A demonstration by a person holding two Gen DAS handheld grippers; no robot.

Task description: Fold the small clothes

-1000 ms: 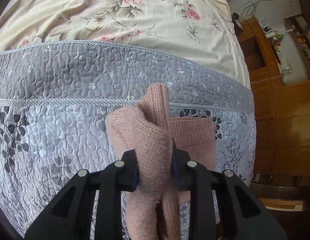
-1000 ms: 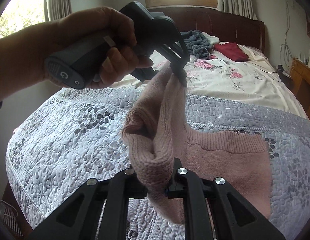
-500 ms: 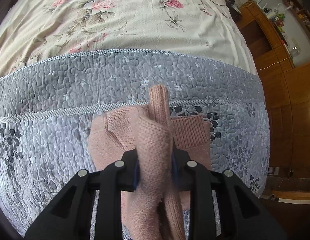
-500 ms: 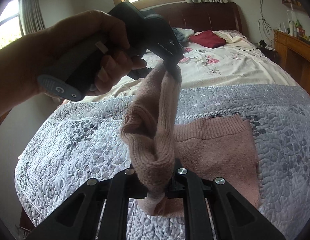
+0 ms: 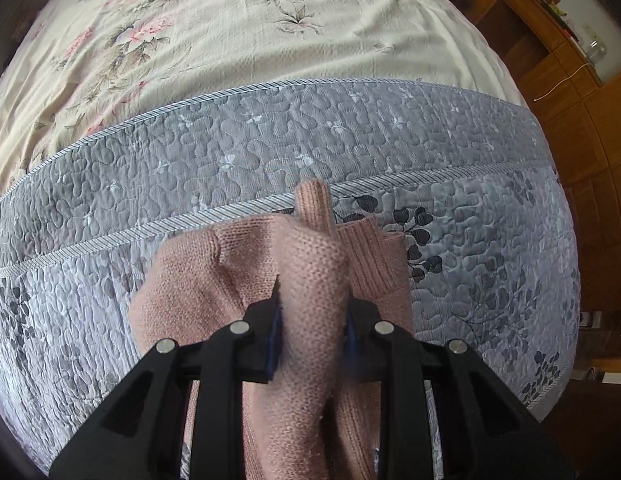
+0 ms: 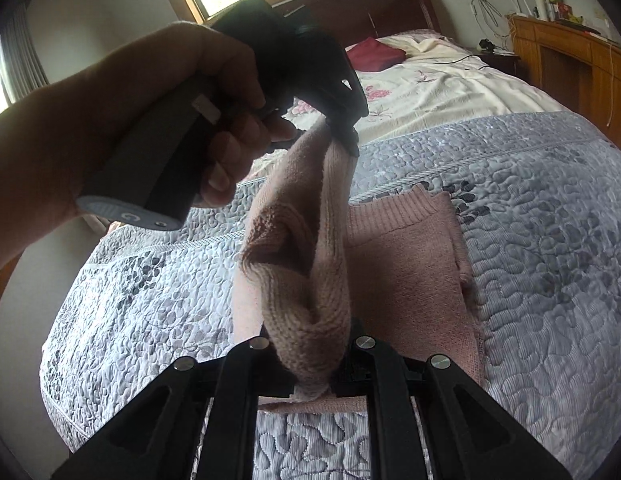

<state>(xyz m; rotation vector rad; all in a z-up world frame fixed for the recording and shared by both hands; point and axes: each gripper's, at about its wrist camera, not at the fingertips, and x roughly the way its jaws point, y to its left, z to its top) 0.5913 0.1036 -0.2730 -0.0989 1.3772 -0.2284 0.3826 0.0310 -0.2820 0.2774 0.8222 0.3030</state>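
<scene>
A small pink knit sweater point(image 6: 406, 264) lies partly on the grey quilt point(image 6: 550, 216), with one side lifted. My right gripper point(image 6: 310, 364) is shut on a bunched fold of it close to the camera. Farther off, a hand holds my left gripper point(image 6: 344, 136), shut on the other end of the same raised fold. In the left wrist view my left gripper point(image 5: 312, 320) pinches the pink sweater point(image 5: 190, 280) between its fingers, and the ribbed hem point(image 5: 374, 256) rests on the quilt beyond.
The grey quilt point(image 5: 270, 140) covers the near part of the bed; a cream floral sheet point(image 5: 230, 32) lies beyond it. A dark red cloth point(image 6: 374, 54) and wooden headboard point(image 6: 390, 4) sit at the far end. Wooden furniture point(image 6: 570, 52) stands to the right.
Both grippers have carried the raised fold lower and across the flat part of the sweater. The left wrist view has tilted farther up the bed. Both grips are unchanged.
</scene>
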